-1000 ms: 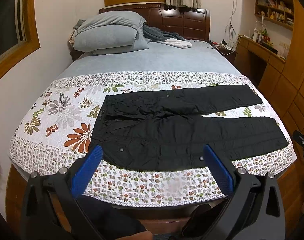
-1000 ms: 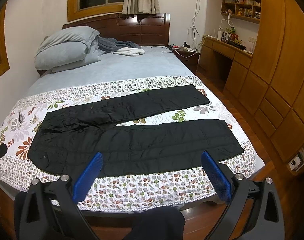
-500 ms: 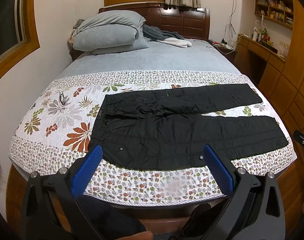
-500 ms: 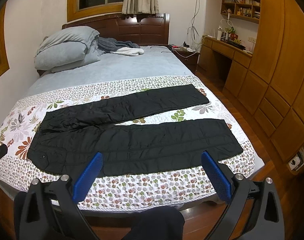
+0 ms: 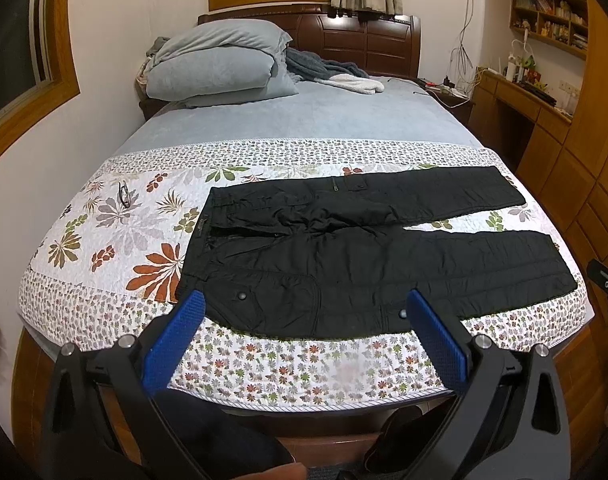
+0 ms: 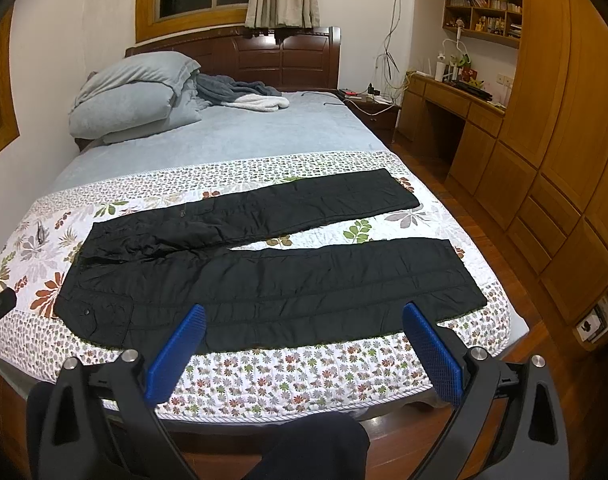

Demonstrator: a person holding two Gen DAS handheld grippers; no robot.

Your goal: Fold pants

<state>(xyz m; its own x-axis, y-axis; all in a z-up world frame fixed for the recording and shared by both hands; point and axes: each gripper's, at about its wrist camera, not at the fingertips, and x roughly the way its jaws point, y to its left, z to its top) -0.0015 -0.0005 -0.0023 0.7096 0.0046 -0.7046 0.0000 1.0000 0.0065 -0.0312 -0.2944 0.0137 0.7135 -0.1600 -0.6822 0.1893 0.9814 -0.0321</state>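
**Both grippers held open at the foot of the bed, pants spread flat**

The left gripper [image 5: 304, 312] hangs just off the near edge of the bed [image 5: 304, 120], its blue pads [image 5: 174, 342] spread wide with nothing between them. The right gripper [image 6: 304, 326] sits the same way further along that edge, its pads [image 6: 431, 354] wide apart and empty too. Neither one touches the cloth.

The black pants [image 5: 343, 264] lie flat across the flowered quilt [image 5: 116, 232] that covers the near part of the bed. The waistband is toward the left, and the two legs run off to the right, splayed apart so a wedge of quilt shows between them. The nearer leg [image 6: 323, 288] lies close to the bed's near edge; the farther leg [image 6: 304, 204] angles away toward the headboard side.

Up by the dark wooden headboard [image 6: 288, 56] there are stacked grey pillows [image 5: 216, 64] and a rumpled blanket [image 6: 244, 94] beside them. Wooden cabinets [image 6: 563, 160] line the right wall.
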